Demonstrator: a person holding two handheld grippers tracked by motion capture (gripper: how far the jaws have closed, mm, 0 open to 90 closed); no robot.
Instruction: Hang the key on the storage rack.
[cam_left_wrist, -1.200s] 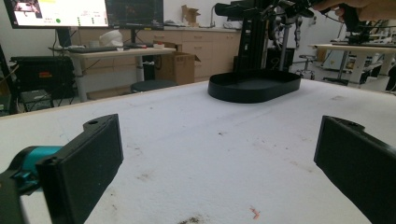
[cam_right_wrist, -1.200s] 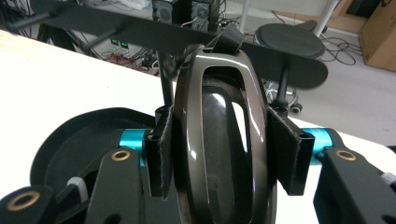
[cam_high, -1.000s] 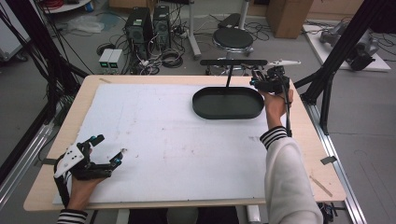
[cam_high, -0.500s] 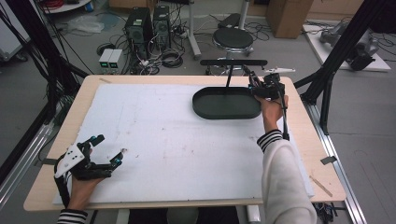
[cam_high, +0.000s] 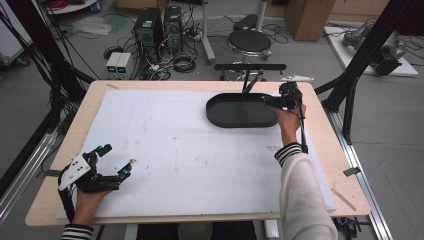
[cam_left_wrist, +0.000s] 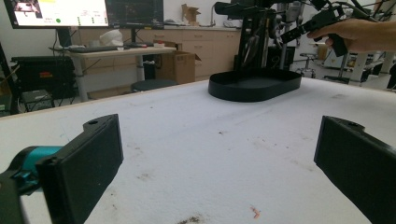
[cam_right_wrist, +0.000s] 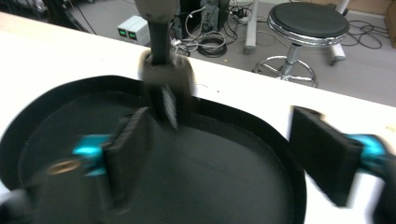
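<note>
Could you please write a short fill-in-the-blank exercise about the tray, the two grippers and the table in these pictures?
1. The black tray has an ____ shape.
2. The right gripper hangs over the tray with its jaws ____, having just been opening, with nothing between them.
3. The left gripper sits near the ____ left corner of the table in the high view.
4. The table is covered by a ____ sheet.

Missing words: oval; open; near; white
</note>
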